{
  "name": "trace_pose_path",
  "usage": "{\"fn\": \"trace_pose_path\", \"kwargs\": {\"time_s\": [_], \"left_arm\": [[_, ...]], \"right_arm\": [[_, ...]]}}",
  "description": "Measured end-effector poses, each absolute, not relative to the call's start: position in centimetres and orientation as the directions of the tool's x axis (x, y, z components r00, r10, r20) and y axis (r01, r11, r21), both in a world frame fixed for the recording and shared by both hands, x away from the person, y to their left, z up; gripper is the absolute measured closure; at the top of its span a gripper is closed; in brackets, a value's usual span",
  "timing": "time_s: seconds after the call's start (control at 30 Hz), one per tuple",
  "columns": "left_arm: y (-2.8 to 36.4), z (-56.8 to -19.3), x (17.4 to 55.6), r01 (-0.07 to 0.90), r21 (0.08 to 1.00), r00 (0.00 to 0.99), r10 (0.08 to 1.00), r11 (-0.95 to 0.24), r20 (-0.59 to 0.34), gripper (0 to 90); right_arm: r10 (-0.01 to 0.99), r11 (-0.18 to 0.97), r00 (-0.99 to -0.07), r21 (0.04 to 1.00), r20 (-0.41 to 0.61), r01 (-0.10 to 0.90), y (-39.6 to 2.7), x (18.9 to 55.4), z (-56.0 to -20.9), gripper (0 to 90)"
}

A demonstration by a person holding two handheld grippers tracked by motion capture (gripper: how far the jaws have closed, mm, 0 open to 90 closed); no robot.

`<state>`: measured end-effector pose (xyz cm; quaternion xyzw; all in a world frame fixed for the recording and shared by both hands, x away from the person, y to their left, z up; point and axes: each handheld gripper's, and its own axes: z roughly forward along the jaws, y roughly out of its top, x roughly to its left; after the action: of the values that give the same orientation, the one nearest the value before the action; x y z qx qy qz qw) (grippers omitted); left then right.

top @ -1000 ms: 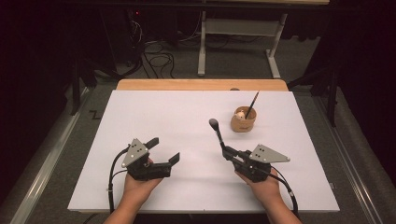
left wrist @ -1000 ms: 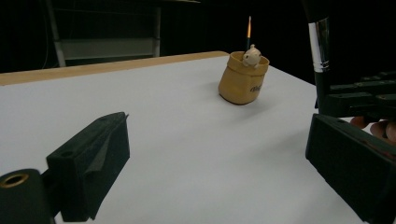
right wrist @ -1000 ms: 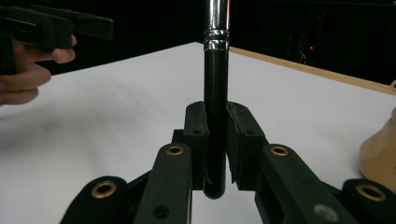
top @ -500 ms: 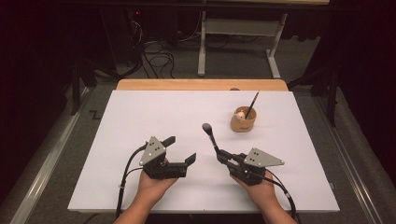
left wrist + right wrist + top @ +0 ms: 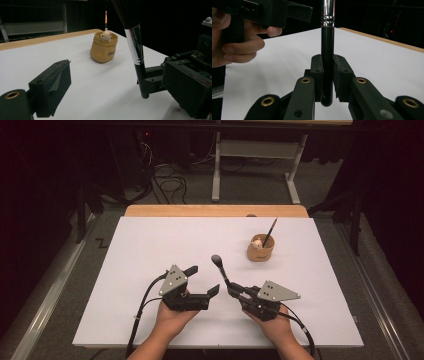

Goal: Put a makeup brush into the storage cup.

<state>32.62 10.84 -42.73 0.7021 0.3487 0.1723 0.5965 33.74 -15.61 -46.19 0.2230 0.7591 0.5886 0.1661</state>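
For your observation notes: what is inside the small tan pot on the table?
The pot holds a thin brush standing up, with a small pale figure peeking over the rim. Its wall hides the brush's lower end and the pot's bottom.

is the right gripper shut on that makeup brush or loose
Shut on it: the right gripper's fingers press both sides of the brush handle.
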Motion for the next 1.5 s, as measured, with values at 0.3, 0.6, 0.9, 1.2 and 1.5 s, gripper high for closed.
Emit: {"fn": "trace_pose_path", "kwargs": {"time_s": [0.3, 0.6, 0.9, 1.2, 1.5], "left_arm": [[10.1, -42.5, 32.8, 0.291, 0.956, 0.710, 0.677, -0.032, -0.193, 11.5], [9.9, -42.6, 33.2, 0.316, 0.949, 0.725, 0.647, -0.005, -0.238, 21.3], [9.5, -42.8, 33.3, 0.337, 0.941, 0.740, 0.609, 0.030, -0.284, 39.0], [9.6, -43.0, 33.6, 0.368, 0.927, 0.741, 0.578, 0.075, -0.341, 52.2], [9.7, -43.1, 33.7, 0.379, 0.920, 0.739, 0.565, 0.102, -0.367, 59.1]], "right_arm": [[0.520, 0.209, -0.854, 0.968, 0.010, 0.139, -15.2, 33.5, -46.2, 80.5], [0.514, 0.207, -0.858, 0.969, 0.008, 0.134, -15.1, 33.5, -46.1, 80.5], [0.517, 0.208, -0.856, 0.968, 0.012, 0.139, -15.1, 33.5, -46.1, 80.5], [0.514, 0.206, -0.858, 0.969, 0.011, 0.136, -15.1, 33.5, -46.1, 80.5], [0.517, 0.206, -0.856, 0.970, 0.007, 0.133, -15.0, 33.4, -46.2, 80.5]]}}
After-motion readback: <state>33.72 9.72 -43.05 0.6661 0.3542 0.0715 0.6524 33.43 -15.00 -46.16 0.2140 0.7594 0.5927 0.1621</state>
